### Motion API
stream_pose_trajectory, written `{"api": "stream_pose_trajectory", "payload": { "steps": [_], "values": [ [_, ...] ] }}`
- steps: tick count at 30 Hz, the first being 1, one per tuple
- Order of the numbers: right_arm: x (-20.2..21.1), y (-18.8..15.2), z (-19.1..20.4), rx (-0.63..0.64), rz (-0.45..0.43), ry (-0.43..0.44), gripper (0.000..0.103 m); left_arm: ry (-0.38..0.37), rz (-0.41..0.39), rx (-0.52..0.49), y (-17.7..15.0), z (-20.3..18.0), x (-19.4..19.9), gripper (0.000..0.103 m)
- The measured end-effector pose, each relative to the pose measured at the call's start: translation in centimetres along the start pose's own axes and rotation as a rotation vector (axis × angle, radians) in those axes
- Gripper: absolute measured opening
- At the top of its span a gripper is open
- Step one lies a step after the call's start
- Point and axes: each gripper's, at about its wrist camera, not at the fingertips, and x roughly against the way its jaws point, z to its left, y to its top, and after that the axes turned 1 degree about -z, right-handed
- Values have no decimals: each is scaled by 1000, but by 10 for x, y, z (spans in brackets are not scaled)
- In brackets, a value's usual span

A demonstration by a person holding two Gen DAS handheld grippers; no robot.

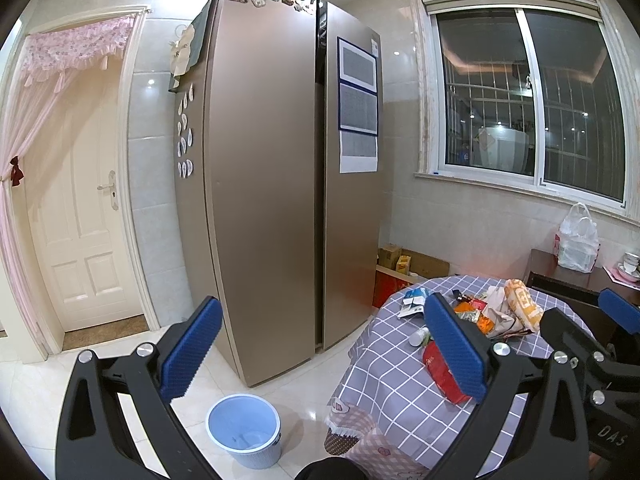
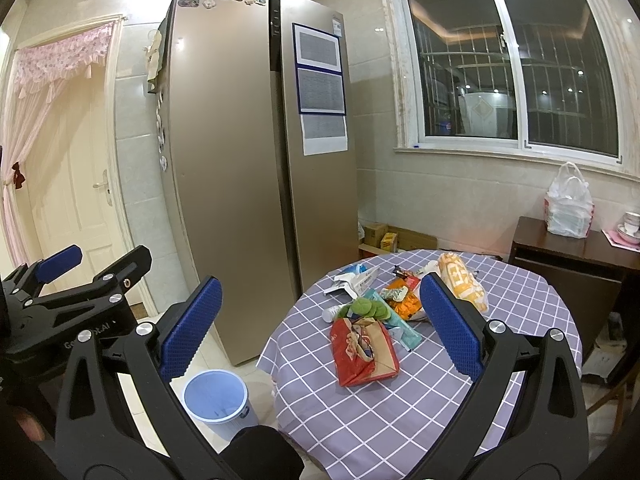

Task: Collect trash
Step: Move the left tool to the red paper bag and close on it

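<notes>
A pile of trash lies on the round table with the purple checked cloth: a red paper bag, an orange-white wrapper, green discs, a small white bottle and other packets. The pile also shows in the left wrist view. A pale blue bin stands empty on the floor left of the table; it also shows in the right wrist view. My left gripper is open and empty, high above the bin. My right gripper is open and empty, above the table's near edge.
A tall gold fridge stands behind the bin. A white door with a pink curtain is at the left. A dark wooden sideboard with a white plastic bag is at the right under the window. Cardboard boxes sit behind the table.
</notes>
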Motion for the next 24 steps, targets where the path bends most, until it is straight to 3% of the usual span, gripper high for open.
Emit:
{"api": "stream_pose_trajectory", "payload": {
  "steps": [11, 24],
  "values": [
    [-22, -17, -26, -35, 58, -8, 97, -25, 75, -26, -18, -17, -29, 99],
    [-74, -70, -106, -149, 268, -212, 97, -205, 361, -114, -74, -91, -120, 99]
  ]
}}
